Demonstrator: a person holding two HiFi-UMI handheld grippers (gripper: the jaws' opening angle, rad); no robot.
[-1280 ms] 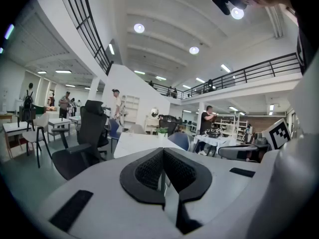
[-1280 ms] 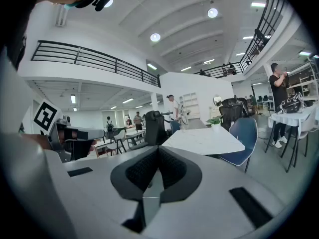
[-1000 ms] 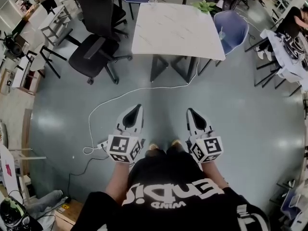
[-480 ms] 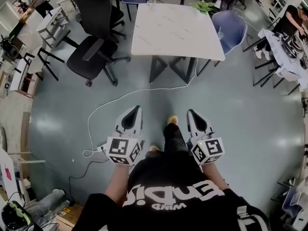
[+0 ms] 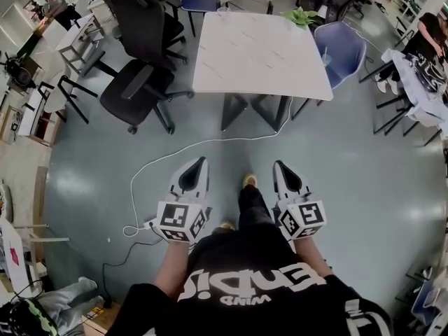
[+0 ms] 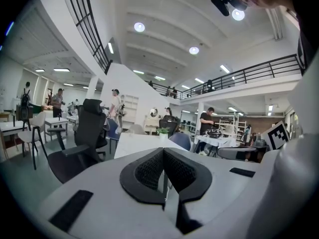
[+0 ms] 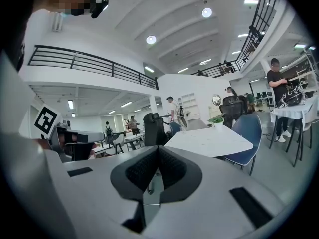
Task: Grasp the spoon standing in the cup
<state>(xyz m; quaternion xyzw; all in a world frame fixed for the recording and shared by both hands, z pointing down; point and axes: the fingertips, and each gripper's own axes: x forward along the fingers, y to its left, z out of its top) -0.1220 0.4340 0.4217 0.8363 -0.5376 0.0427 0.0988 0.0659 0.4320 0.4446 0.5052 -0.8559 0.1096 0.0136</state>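
Note:
I see no spoon, and no cup I can be sure of. A small clear thing (image 7: 183, 129) stands at the far edge of the white table (image 5: 259, 47), too small to tell. My left gripper (image 5: 198, 161) and right gripper (image 5: 278, 165) are held side by side at waist height over the grey floor, well short of the table, both pointing toward it. In the left gripper view the left gripper (image 6: 163, 151) has its jaws together with nothing between them. The right gripper (image 7: 158, 148) looks the same in its own view.
Black office chairs (image 5: 136, 82) stand left of the table, and a blue chair (image 5: 339, 47) at its right. A potted plant (image 5: 302, 16) sits on the table's far right corner. A white cable (image 5: 175, 152) loops across the floor ahead. People stand at desks around the room.
The person has stepped forward, one foot now ahead between the grippers. The table sits slightly lower and nearer in the head view. Both grippers keep the same pose.

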